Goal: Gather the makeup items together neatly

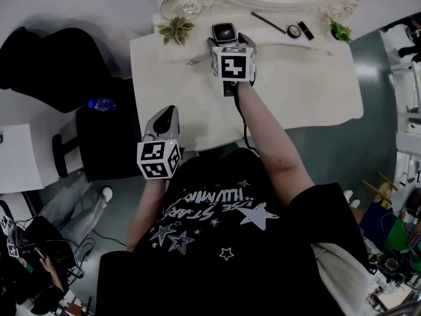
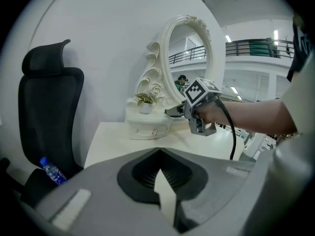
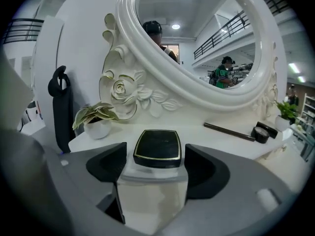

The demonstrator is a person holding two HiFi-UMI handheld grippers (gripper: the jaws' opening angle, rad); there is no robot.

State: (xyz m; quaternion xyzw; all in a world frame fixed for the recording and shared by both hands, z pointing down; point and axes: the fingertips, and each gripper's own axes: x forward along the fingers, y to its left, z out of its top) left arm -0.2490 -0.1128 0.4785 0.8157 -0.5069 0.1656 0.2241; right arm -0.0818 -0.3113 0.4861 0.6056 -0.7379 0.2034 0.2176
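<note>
The white table (image 1: 309,104) carried an ornate white oval mirror (image 3: 197,100). The left gripper (image 2: 160,150) hung by its near edge, fingers clenched on nothing. The right gripper (image 3: 156,170) held its fingers spread, the black gold-trimmed square compact (image 3: 157,148) lying untouched between their tips at the mirror's foot

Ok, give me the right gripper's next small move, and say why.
Probably close the right gripper on the black compact. Its jaws stand apart with the compact between their tips and a gap on each side, so nothing is gripped yet. The pencil and small round pot lie farther right along the vanity, so the compact likely has to join them.
</note>
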